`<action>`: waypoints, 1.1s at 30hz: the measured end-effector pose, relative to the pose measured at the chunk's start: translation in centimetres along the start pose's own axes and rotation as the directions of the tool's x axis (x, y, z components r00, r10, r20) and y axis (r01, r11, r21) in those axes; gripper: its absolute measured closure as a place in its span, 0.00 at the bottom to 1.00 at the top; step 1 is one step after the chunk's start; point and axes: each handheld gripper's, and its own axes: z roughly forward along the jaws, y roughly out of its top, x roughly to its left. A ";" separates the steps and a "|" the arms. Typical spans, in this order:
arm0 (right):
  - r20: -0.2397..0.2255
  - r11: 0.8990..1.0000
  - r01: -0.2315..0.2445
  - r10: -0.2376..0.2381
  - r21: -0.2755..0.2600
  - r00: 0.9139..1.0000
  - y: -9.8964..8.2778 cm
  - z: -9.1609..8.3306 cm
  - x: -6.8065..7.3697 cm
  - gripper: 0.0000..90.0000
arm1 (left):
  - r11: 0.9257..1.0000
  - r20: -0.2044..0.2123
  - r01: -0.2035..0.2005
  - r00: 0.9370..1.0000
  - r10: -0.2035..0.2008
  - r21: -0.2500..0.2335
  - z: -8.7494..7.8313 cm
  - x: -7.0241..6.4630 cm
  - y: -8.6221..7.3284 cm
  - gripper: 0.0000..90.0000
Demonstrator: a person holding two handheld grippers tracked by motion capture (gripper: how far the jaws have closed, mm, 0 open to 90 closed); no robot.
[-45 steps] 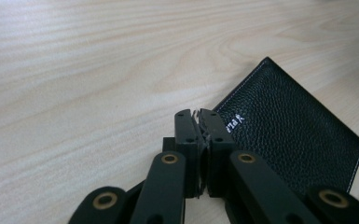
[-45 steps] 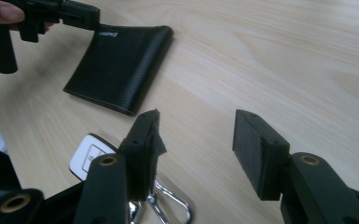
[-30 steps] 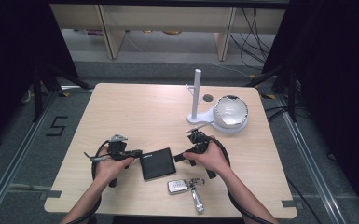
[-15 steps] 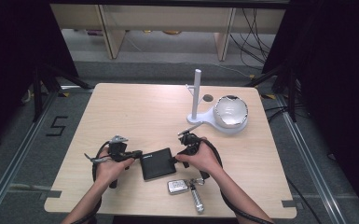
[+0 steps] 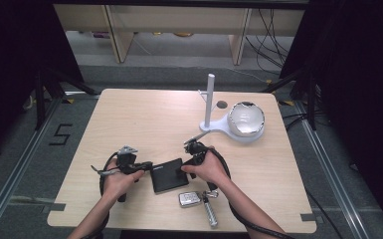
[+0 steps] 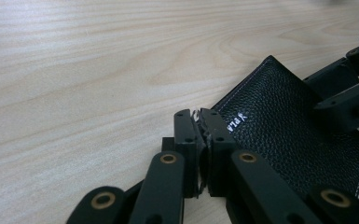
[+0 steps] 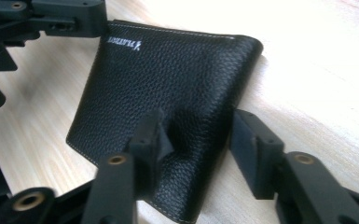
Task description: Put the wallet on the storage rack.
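Observation:
A black leather wallet [image 5: 168, 175] lies flat near the table's front edge, between my two grippers. My left gripper [image 5: 148, 165] is at its left corner. In the left gripper view the jaws are pressed together [image 6: 198, 116] right beside the wallet's lettered corner [image 6: 279, 116]; I cannot tell if any leather is pinched. My right gripper [image 5: 188, 160] is at the wallet's right side. In the right gripper view one jaw dents the top of the wallet [image 7: 168, 84], the other stands against its folded edge, so the gripper [image 7: 198, 135] squeezes that edge.
A key fob [image 5: 189, 199] and a metal cylinder on a ring [image 5: 210, 214] lie just in front of the wallet. At the back right stands a white stand with an upright post [image 5: 209, 99] and a shiny bowl [image 5: 246, 119]. Cables trail from both grippers.
My right hand has moved left and down onto the wallet's right side and its jaws now straddle the folded edge. The left gripper has stayed at the wallet's left corner.

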 end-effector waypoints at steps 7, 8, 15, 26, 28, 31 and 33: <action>0.003 1.000 -0.025 0.025 0.014 1.000 0.5 0.0 0.0 0.84 | 1.000 0.004 0.006 1.000 -0.006 -0.015 0.1 -0.1 -0.1 0.95; 0.003 1.000 -0.025 0.025 0.014 1.000 0.5 0.0 0.0 0.84 | 1.000 0.004 0.006 1.000 -0.006 -0.015 0.1 -0.1 -0.1 0.95; -0.001 1.000 -0.007 0.007 0.006 1.000 0.7 -0.7 0.1 0.93 | 0.998 0.022 0.019 1.000 -0.018 -0.052 -0.3 0.1 -0.2 0.89; 0.105 0.978 0.202 -0.196 -0.053 0.975 1.3 -6.1 1.5 0.93 | 0.975 -0.011 -0.061 0.998 0.060 -0.215 -2.6 -0.4 0.2 0.50; 0.151 0.966 0.252 -0.241 -0.053 0.959 1.2 -7.6 1.6 0.93 | 0.972 -0.008 -0.072 0.997 0.072 -0.226 -2.7 -0.5 0.0 0.45; 0.194 0.945 0.326 -0.313 -0.036 0.930 1.0 -9.5 1.0 0.93 | 0.968 -0.025 -0.100 0.995 0.097 -0.232 -2.7 -0.6 -0.3 0.40; 0.201 0.939 0.343 -0.331 -0.028 0.922 1.0 -10.0 0.8 0.93 | 0.967 -0.028 -0.106 0.994 0.102 -0.234 -2.7 -0.7 -0.4 0.39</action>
